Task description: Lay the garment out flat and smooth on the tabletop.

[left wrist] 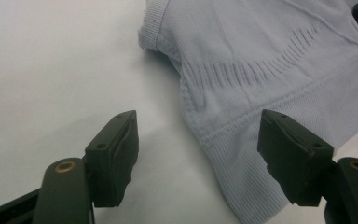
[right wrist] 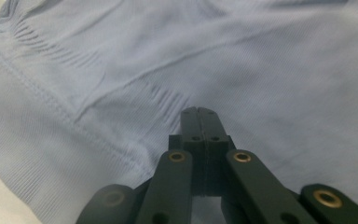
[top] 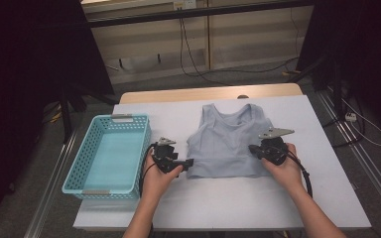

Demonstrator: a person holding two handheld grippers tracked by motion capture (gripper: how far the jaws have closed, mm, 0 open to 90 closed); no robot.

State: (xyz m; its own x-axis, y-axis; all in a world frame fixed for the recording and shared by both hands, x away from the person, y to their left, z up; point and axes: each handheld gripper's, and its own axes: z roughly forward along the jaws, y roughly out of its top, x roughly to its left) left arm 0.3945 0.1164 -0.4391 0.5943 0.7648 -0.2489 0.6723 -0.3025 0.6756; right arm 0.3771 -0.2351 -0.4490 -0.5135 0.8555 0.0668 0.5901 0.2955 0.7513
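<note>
Pale blue-grey ribbed knit makes up the sleeveless crop top [top: 229, 141], which lies flat on the white-covered desk [top: 278, 198], neckline toward twelve o'clock and hem band toward six o'clock, a little to the three o'clock side of the desk's middle. Left tongs [top: 187, 162] sit at the garment's lower corner on the nine o'clock side, held in the person's left hand [top: 159, 173]; in the left gripper view the tongs [left wrist: 198, 154] stand spread, the side seam and hem band of the top [left wrist: 270, 70] lying between the two pads, neither pad pressing the cloth. One pad rests over bare desk surface [left wrist: 51, 70], the other over the ribbed hem. Right tongs [top: 253, 148] lie on the three o'clock edge of the top, gripped by the right hand [top: 285, 168], with the grey three-cornered plate [top: 276, 132] on top. In the right gripper view these tongs [right wrist: 199, 112] are pressed together, the tips set against the knit fabric [right wrist: 261, 56]; whether a fold of cloth is caught between them cannot be told. Turquoise perforated plastic basket [top: 110, 151] stands at nine o'clock of the garment, just beside the left hand, long side running twelve to six, apart from the top. Black cables trail from both grippers toward six o'clock.
</note>
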